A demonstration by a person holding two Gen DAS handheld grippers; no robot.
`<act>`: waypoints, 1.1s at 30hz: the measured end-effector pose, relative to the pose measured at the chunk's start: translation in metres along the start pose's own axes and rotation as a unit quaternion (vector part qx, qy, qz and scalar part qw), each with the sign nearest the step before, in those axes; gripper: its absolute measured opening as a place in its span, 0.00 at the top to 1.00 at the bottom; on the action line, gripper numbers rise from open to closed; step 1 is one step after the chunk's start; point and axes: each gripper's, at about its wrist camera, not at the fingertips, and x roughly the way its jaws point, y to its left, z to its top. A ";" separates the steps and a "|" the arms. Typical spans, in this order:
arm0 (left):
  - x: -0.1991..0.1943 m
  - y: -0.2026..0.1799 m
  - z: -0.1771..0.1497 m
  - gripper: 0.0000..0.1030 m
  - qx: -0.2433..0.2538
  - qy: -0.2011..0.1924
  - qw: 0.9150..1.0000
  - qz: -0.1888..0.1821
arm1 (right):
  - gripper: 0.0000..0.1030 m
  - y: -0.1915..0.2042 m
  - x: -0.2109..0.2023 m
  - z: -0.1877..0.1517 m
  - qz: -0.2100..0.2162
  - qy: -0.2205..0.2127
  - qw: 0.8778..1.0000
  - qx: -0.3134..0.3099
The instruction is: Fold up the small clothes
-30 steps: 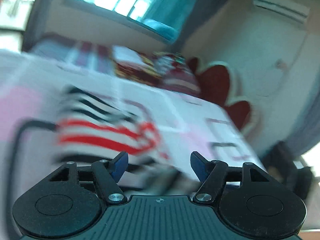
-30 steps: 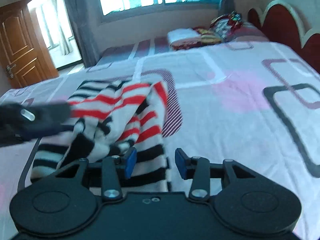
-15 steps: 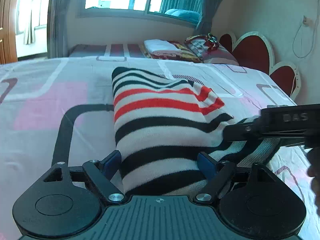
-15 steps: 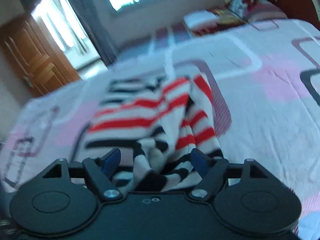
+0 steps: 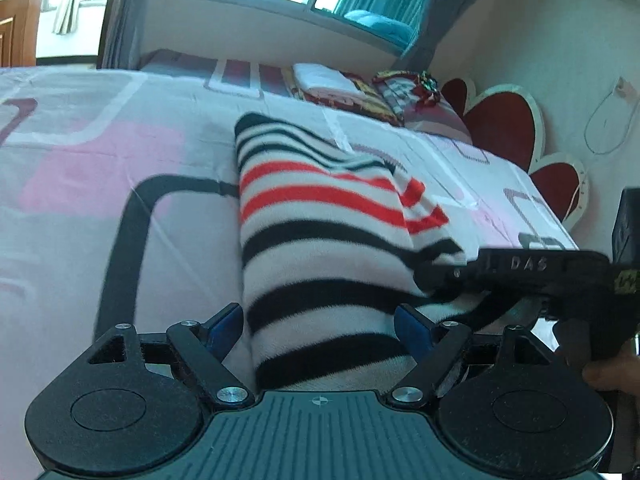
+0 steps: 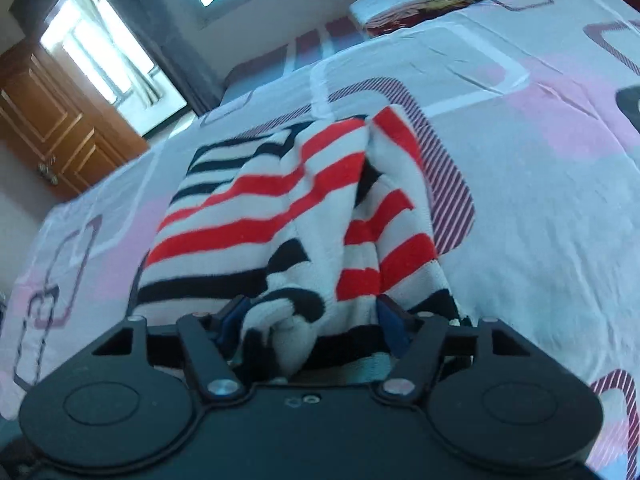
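Note:
A small white garment with red and black stripes (image 5: 320, 216) lies folded lengthwise on the patterned bedsheet (image 5: 100, 168). My left gripper (image 5: 320, 326) is open, its blue pads on either side of the garment's near end. In the right wrist view the garment (image 6: 280, 216) shows its bunched right side. My right gripper (image 6: 310, 314) is open, with bunched cloth lying between its jaws. The right gripper's black body (image 5: 520, 270) shows in the left wrist view, at the garment's right edge.
Folded bedding and pillows (image 5: 360, 88) lie at the bed's far end, below a window. A red heart-shaped headboard (image 5: 508, 128) runs along the right. A wooden door (image 6: 52, 120) stands at the left. The bed's right edge (image 5: 560, 232) is close.
Both grippers have moved in over the garment's near end. The right gripper has opened wider around the bunched cloth. The garment now lies flatter and straighter.

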 end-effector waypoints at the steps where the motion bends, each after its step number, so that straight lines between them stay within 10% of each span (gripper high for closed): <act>1: -0.003 0.001 0.002 0.21 -0.003 -0.004 1.000 0.001 | 0.45 0.000 0.001 -0.001 0.001 0.001 1.000 -0.003; 8: -0.007 0.010 0.021 0.21 0.003 -0.036 0.999 0.025 | 0.76 0.009 -0.022 0.001 0.009 -0.050 0.998 -0.028; 15: 0.006 -0.003 0.026 0.21 0.018 -0.034 0.999 0.010 | 0.77 0.016 -0.053 0.013 -0.035 -0.111 0.990 -0.086; 21: 0.039 -0.013 0.009 0.21 0.039 0.012 0.999 0.000 | 0.71 -0.024 -0.021 -0.008 -0.059 -0.058 0.995 -0.054; 33: 0.043 -0.018 0.006 0.21 0.036 0.019 0.999 -0.006 | 0.75 0.012 -0.070 -0.020 -0.047 -0.102 0.987 -0.113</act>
